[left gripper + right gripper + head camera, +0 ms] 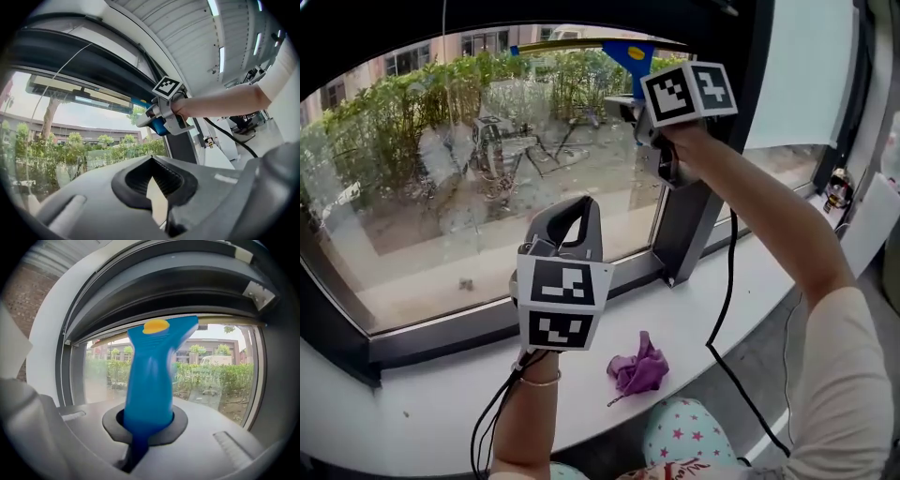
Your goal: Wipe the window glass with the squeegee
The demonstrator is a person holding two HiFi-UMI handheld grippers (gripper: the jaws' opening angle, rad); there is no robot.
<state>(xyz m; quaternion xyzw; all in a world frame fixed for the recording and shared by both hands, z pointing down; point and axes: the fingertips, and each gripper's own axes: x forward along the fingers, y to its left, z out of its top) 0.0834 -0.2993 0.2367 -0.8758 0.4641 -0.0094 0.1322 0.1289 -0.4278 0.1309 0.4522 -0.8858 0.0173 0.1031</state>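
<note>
— Window glass (441,187) ahead, hedges beyond it, white sill (722,300) underneath. Where's the squeegee (633,52)?

— In the right tongs (628,105), jaws clamped on its blue handle. The blade lies beyond the jaw tips, along the top of the pane, just under the upper frame.

— And the left tongs (567,225)?

— Below and left of the right pair, pointed at the glass. Jaws are closed tip to tip on nothing. 1 purple cloth (637,370) lies on the sill beneath them, well apart.

— Which step is this?

— I'd judge it's the start of a stroke, with the blade set high. Whether the rubber touches the glass, I can't tell.

— Next move?

— Probably 1 steady pull downward, with the blade pressed flat and level and no twist of the handle in the jaws.
</note>
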